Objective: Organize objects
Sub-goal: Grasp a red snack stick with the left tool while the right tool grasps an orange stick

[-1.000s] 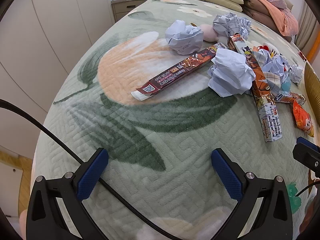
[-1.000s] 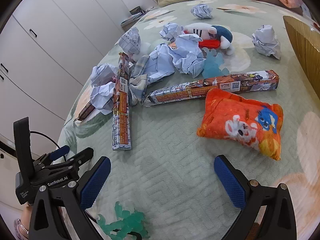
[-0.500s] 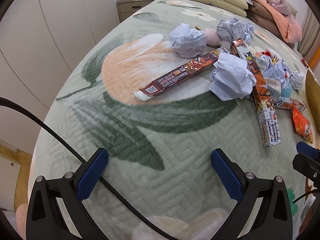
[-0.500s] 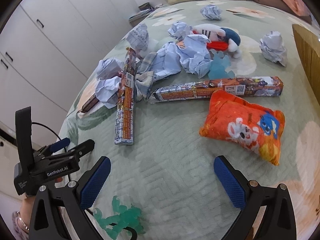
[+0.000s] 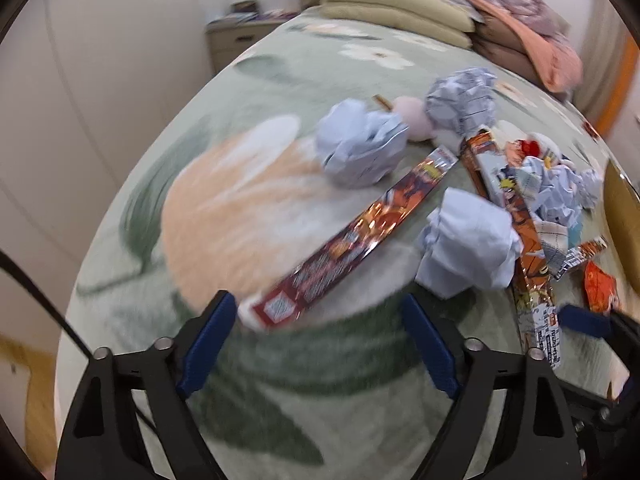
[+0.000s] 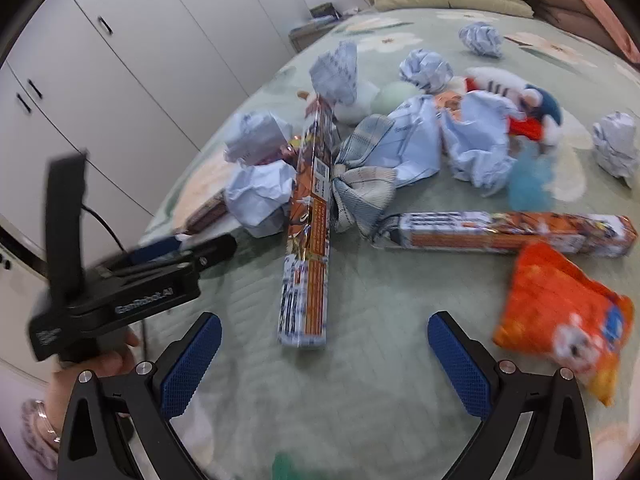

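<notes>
Your left gripper (image 5: 316,344), jaws closing with nothing pressed, hangs just short of the red box (image 5: 352,240) near the bed's (image 5: 280,400) left edge, while your right gripper (image 6: 324,360), jaws wide and empty, faces the orange box (image 6: 308,236), with paper balls (image 6: 260,196) beyond.
</notes>
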